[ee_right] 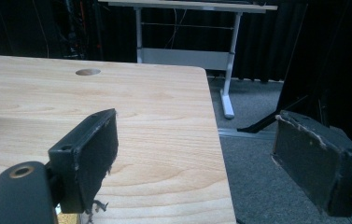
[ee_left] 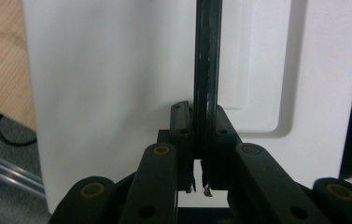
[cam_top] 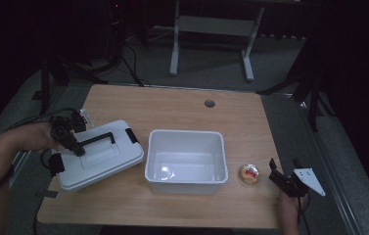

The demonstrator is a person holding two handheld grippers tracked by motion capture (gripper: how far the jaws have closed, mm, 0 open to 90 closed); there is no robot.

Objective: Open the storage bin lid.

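So the white lid (cam_top: 99,156) is parked flat on the table (cam_top: 172,110) at about 9 o'clock, right beside the empty white tub (cam_top: 186,161). Its black handle (ee_left: 207,70) is clamped by the left claw (cam_top: 77,147), jaws squeezed tight on the bar. The right claw (cam_top: 282,178) is held wide apart at 4 o'clock, near a small round container (cam_top: 249,174).
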